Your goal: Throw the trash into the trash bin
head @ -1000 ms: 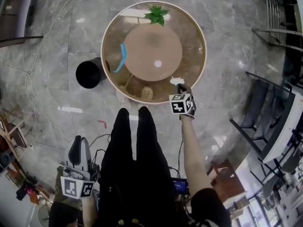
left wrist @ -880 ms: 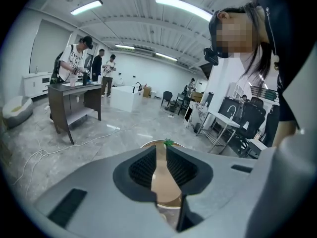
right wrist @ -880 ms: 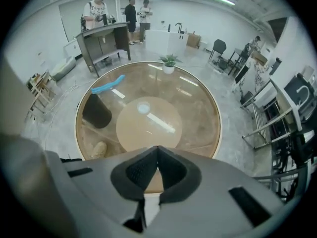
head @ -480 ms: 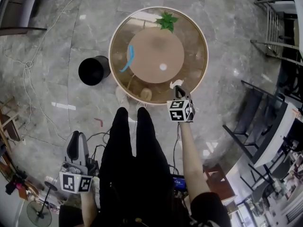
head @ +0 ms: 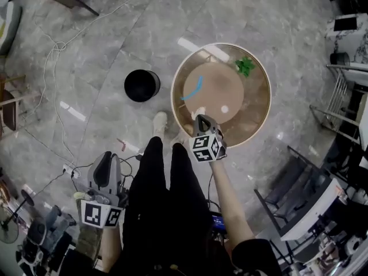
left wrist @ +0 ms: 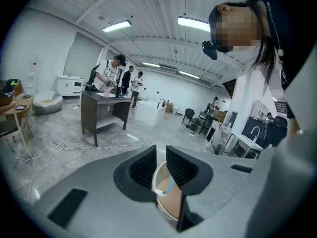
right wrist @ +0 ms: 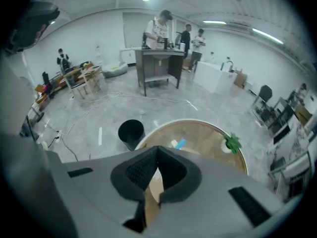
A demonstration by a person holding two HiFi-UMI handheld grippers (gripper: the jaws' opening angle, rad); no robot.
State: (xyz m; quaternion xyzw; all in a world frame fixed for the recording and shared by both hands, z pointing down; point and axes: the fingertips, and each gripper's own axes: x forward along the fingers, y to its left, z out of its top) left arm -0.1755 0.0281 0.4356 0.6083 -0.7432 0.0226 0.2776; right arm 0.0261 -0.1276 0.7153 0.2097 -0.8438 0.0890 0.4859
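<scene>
The round wooden table [head: 263,118] carries a blue strip [head: 192,88] and a small green plant [head: 245,66]. The black trash bin [head: 142,85] stands on the floor left of the table and shows open-topped in the right gripper view [right wrist: 131,132]. My right gripper [head: 201,118] hangs over the table's near left edge. It is shut, with a white crumpled scrap [head: 199,111] at its tips. In its own view the right gripper [right wrist: 157,150] has its jaw tips touching. My left gripper [head: 106,156] is held low beside the person's left leg, its jaws a narrow gap apart and empty [left wrist: 161,155].
Cables [head: 54,50] trail over the marble floor to the left. A small red scrap [head: 127,146] lies near the person's feet. Dark chairs [head: 299,177] and desks stand on the right. Several people stand at a dark desk [right wrist: 158,66] farther off.
My right gripper has lifted off the table's near right part and swung left, and the white scrap came with it. The left gripper has risen a little. The head view has turned.
</scene>
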